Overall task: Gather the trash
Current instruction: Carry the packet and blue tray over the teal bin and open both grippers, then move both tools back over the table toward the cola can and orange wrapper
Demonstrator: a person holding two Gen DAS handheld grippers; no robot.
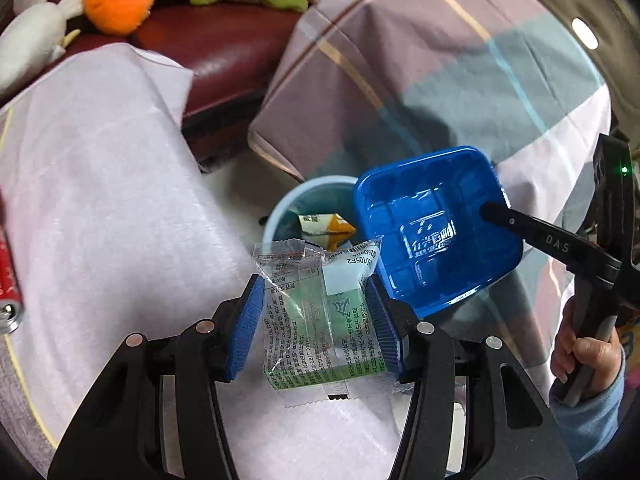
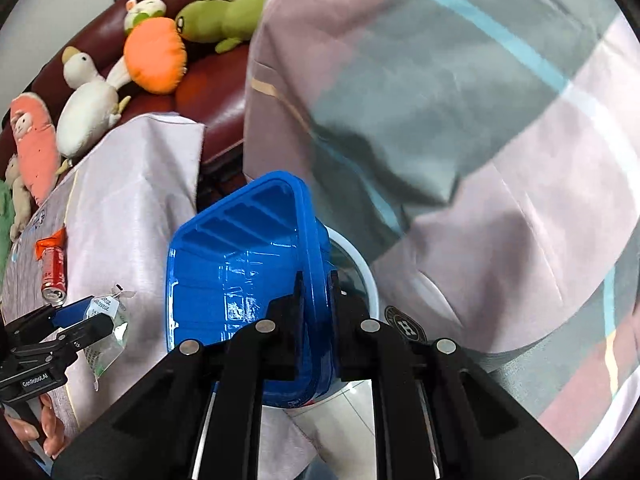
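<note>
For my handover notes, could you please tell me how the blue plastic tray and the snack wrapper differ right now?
The blue plastic tray is rigid, opaque and moulded; the snack wrapper is thin, clear film with green print. The right gripper pinches the tray's rim, while the left gripper clamps the wrapper across its width. Both hang above the pale blue bin.

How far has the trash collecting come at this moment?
Done: a yellow and white paper wrapper already lies inside the pale blue round bin. In hand: the left tongs grip a clear and green plastic snack wrapper, and the right tongs pinch the rim of a blue square plastic tray above the bin. Left: a red drink can lies on the white cloth.
</note>
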